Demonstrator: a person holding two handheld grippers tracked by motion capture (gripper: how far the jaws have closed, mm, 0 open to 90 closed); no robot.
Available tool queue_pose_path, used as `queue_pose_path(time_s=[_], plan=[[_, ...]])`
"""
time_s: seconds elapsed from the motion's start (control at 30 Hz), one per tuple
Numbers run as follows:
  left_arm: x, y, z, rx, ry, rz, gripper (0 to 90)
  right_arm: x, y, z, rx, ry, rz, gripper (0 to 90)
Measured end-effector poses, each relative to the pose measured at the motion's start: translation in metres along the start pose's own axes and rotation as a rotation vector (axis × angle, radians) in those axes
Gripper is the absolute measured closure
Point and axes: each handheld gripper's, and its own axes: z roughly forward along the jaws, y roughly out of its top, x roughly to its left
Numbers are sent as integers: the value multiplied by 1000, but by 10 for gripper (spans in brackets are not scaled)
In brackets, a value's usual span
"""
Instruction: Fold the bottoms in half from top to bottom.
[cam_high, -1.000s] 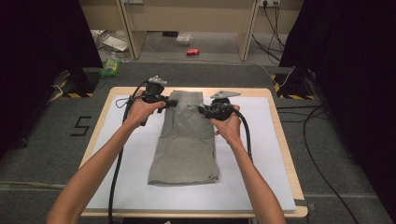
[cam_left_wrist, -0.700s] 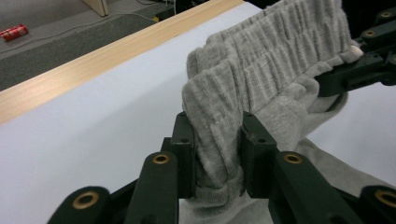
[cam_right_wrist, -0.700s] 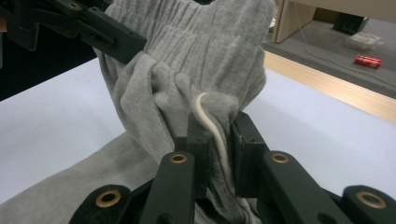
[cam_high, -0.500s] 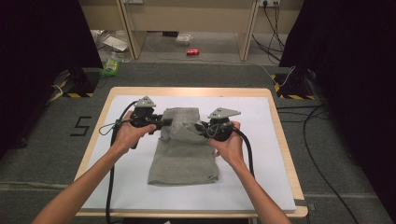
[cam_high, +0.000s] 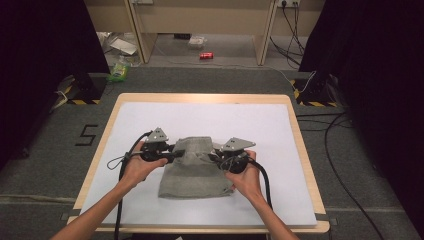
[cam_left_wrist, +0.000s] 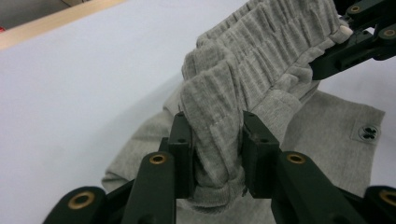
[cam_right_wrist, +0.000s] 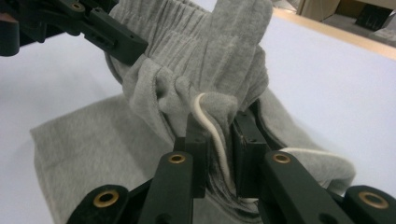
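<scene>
- Grey garment lies toward the bench's near edge, its ribbed waistband lifted.
- Left gripper jaws clamp the waistband.
- Right gripper jaws clamp waistband and white drawstring.

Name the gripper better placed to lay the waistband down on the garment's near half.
Neither clearly: left gripper and right gripper each clamp a waistband end, level over the grey garment; judged, lower both together.

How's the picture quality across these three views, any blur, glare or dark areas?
High view: even light on the white table cover, no glare, black curtains at both sides, overall soft. Left gripper view: grey garment ribbing sharp, nearest black parts of the left gripper slightly soft. Right gripper view: white drawstring crisp, far table edge and background blurred.
</scene>
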Motion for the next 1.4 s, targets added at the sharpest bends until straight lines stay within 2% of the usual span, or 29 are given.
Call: queue_pose_path(time_s=[0.13,0.2,0.37,0.43,0.5,0.6,0.73,0.87,0.97,1.07,1.2,1.27,1.33,1.4], plan=[[-6,-11,2,-9,-4,24,680,6,-11,0,20,1,-15,785],[-10,-15,4,0,-13,30,669,6,-16,1,24,9,-5,777],[-14,-25,4,8,-26,17,633,9,-27,0,44,30,10,735],[-15,-26,3,6,-42,2,614,10,-28,-2,43,41,15,690],[-16,-27,-1,5,-66,-17,573,12,-28,-4,45,50,14,642],[-19,-27,-5,5,-87,-19,532,14,-29,-7,45,68,11,596],[-23,-26,-14,-15,-137,-39,508,16,-27,-19,18,92,20,589],[-25,-19,-20,-32,-143,-31,498,20,-21,-34,-3,93,18,579],[-23,-14,-21,-61,-173,-63,500,20,-14,-40,-25,91,19,580],[-20,-9,-22,-74,-140,-57,500,17,-5,-41,-32,71,17,588],[-11,-6,-20,-71,-93,-74,500,8,2,-32,-16,36,35,600],[-7,-7,-16,-52,-66,-72,500,4,2,-24,17,23,44,601],[-4,-9,-10,-19,-20,-47,500,1,0,-16,49,15,42,603],[-4,-12,-3,5,-10,-38,499,1,-2,-8,76,24,43,605]])
